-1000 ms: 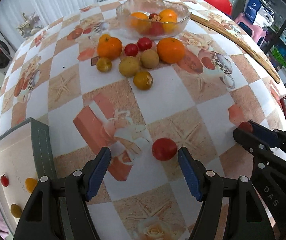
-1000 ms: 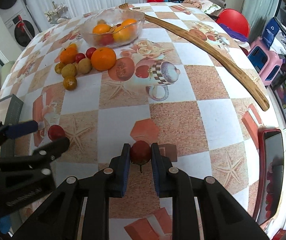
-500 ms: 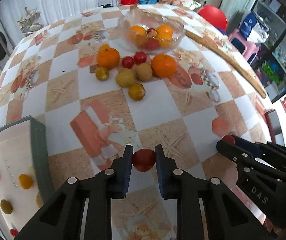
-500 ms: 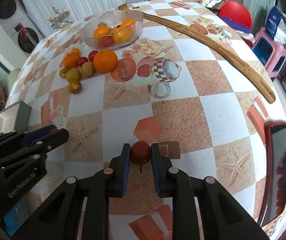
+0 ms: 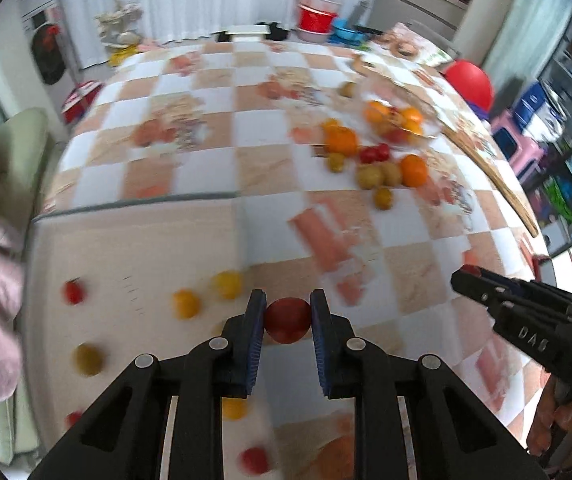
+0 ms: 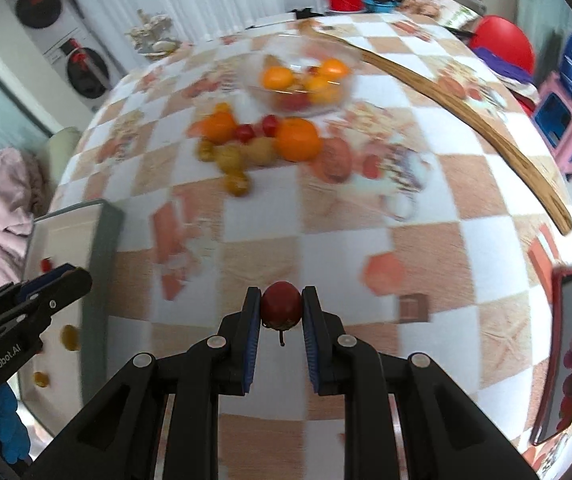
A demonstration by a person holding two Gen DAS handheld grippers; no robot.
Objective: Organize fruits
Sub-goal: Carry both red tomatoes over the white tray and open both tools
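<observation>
Partly done, by the look of it. Largest first: round surface [image 6: 425, 264] under a checked orange-and-white cloth, filling the middle of both views. On it, a loose cluster of oranges, small red and yellowish fruits [image 6: 258, 144], unsorted, upper centre in the right view and upper right in the left view. So a fair share of the sorting left.

Next, shallow pale rectangular tray with a grey rim [image 5: 134, 248], left half of the left view. Inside: several small fruits well apart, among them a small red one [image 5: 73, 292], two yellow-orange ones [image 5: 206, 294] and an olive one [image 5: 88, 358]; more low in the frame, blurred. Tray contents apparently the sorted part.

Then the clear glass bowl [image 6: 301, 76], top centre of the right view, holding oranges and something red; exact count not readable through blur.

Smallest: left tool [image 5: 287, 320], pinching a round red fruit [image 5: 287, 320], lower centre of the left view, seemingly above the tray's right edge, likely bound for the tray. Right tool [image 6: 281, 310], pinching a dark red stemmed fruit [image 6: 281, 308], lower centre of the right view, above the cloth, apart from the tray.
</observation>
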